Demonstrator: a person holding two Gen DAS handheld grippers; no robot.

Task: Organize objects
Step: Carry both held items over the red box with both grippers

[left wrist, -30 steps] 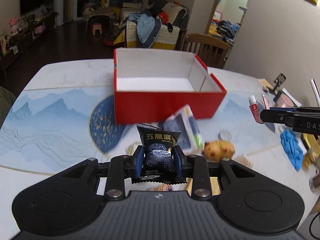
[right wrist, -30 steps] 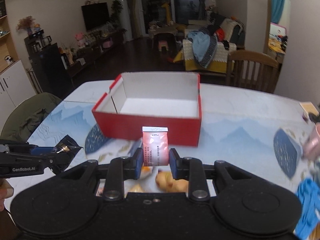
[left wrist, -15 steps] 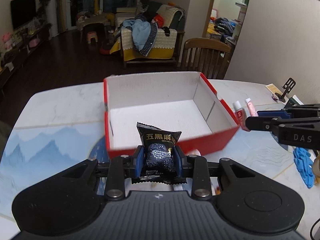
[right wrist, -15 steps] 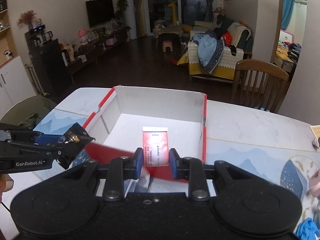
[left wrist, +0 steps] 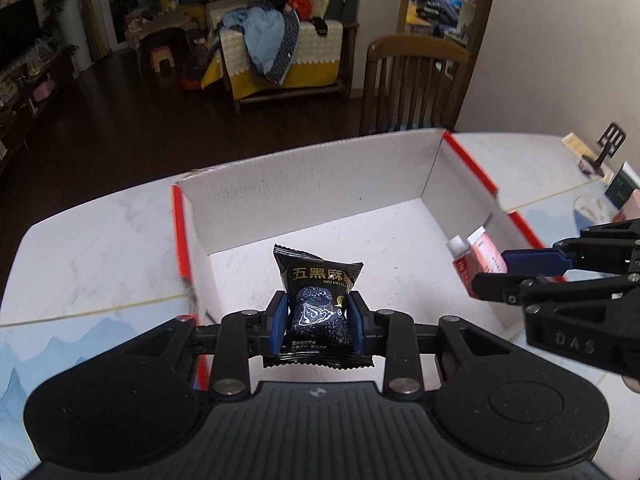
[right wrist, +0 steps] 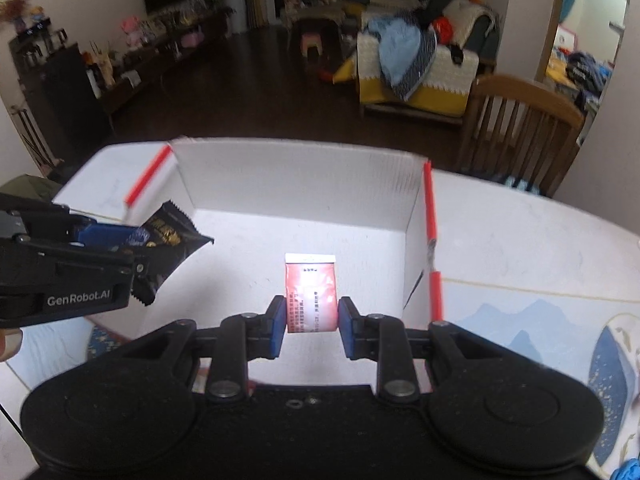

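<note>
Left gripper (left wrist: pixel 318 322): clamps the black snack packet (left wrist: pixel 316 304) above the box's near left part.
Right gripper (right wrist: pixel 312 326): clamps the red sachet (right wrist: pixel 311 294) above the near right part.
Box (left wrist: pixel 304 196): red outside, white inside, nothing lying in it.
Advice: lower both inside the walls, release apart from each other.

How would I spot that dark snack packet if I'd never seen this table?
Find the red box with white insides on the table. Two grippers hang over it; the left gripper pinches the packet. It is black with gold lettering, while the other gripper's sachet is red.
</note>
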